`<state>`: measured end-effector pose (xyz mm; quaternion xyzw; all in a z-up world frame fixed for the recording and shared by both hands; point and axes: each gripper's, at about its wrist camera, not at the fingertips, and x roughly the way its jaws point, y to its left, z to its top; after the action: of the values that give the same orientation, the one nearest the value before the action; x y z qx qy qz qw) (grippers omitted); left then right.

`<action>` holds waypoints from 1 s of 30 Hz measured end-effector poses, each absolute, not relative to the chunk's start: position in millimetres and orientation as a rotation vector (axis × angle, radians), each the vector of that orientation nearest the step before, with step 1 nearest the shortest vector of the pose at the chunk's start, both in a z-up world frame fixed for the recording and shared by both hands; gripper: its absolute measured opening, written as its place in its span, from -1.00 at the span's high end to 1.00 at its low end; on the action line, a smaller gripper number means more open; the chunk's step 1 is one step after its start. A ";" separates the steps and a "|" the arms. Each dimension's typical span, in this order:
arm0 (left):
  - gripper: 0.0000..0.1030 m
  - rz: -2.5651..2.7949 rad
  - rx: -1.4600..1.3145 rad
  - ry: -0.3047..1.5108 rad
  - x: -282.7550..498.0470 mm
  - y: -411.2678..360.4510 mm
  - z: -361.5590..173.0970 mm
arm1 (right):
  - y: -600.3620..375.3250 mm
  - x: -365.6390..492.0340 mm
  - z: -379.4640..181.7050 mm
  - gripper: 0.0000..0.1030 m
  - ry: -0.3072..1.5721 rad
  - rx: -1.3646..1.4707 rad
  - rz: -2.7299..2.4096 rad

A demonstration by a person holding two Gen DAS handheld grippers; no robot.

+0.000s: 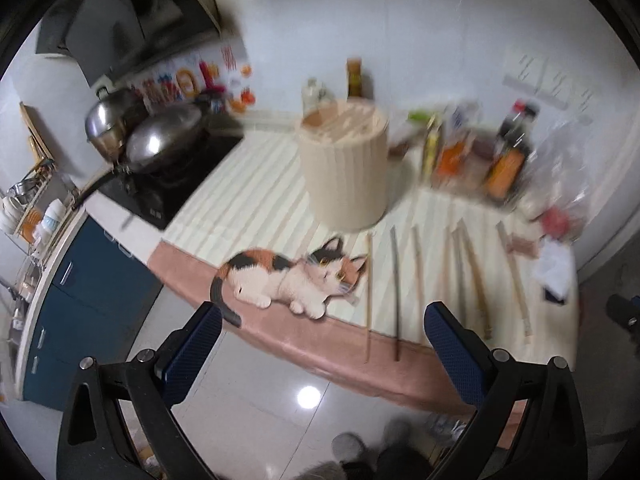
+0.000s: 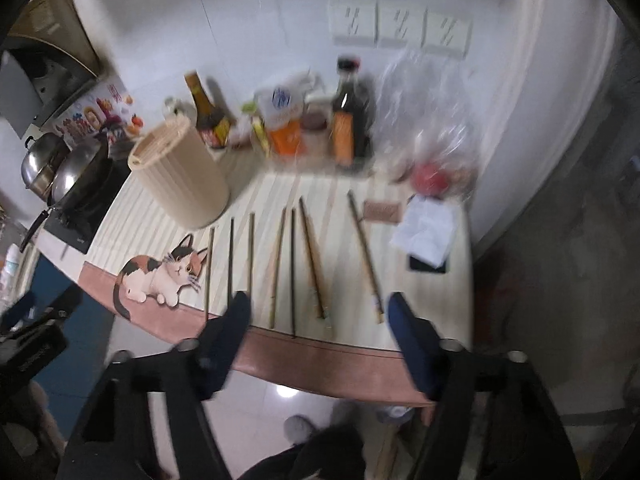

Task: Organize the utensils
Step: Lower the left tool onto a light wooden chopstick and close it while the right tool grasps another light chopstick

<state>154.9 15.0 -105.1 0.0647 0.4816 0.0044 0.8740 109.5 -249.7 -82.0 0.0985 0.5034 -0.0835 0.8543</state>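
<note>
Several chopsticks (image 2: 294, 268) lie side by side on a striped mat with a cat picture (image 2: 160, 276); they also show in the left wrist view (image 1: 420, 276). A cream cylindrical utensil holder (image 1: 346, 164) stands behind them on the mat, and it shows at the left in the right wrist view (image 2: 182, 176). My left gripper (image 1: 324, 344) is open and empty, held off the table's front edge. My right gripper (image 2: 320, 332) is open and empty, just in front of the chopsticks' near ends.
Sauce bottles and packets (image 2: 320, 128) and a plastic bag (image 2: 432, 132) crowd the back wall. A phone (image 2: 426, 266) under white paper (image 2: 428, 228) lies at the right. A wok (image 1: 160, 140) and pot (image 1: 106, 120) sit on the stove at left. Tiled floor lies below.
</note>
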 end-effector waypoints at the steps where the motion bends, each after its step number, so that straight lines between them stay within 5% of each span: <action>1: -1.00 -0.005 0.127 1.041 165.5 14.4 -118.3 | -253.0 119.2 -93.6 -0.15 1.085 0.222 -0.170; 4: -0.99 -0.002 0.124 1.126 195.7 10.4 -158.9 | -262.0 156.9 -138.2 0.03 1.165 0.255 -0.142; 8: -0.56 0.015 0.139 1.248 237.2 1.3 -217.7 | -275.5 206.2 -197.6 0.07 1.259 0.266 -0.117; 12: -0.36 0.030 0.131 1.343 272.2 -8.9 -268.7 | -293.7 249.8 -249.1 0.09 1.340 0.280 -0.102; 14: -0.01 0.034 0.129 1.391 285.8 -14.1 -291.9 | -301.0 270.9 -276.7 0.21 1.390 0.284 -0.100; 17: 0.22 0.045 0.138 1.445 298.4 -16.2 -317.8 | -306.5 291.6 -305.3 0.36 1.440 0.289 -0.073; 23: 0.50 0.077 0.118 1.475 303.7 -10.7 -334.5 | -305.3 315.5 -337.5 0.43 1.490 0.298 -0.037; 30: 0.91 0.059 0.084 1.477 301.3 -5.0 -340.4 | -291.6 330.6 -349.9 0.88 1.526 0.245 -0.024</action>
<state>301.3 -5.0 -340.4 0.0384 0.6728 0.0270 0.7383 330.6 -291.6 -349.9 0.1108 0.6893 -0.0109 0.7158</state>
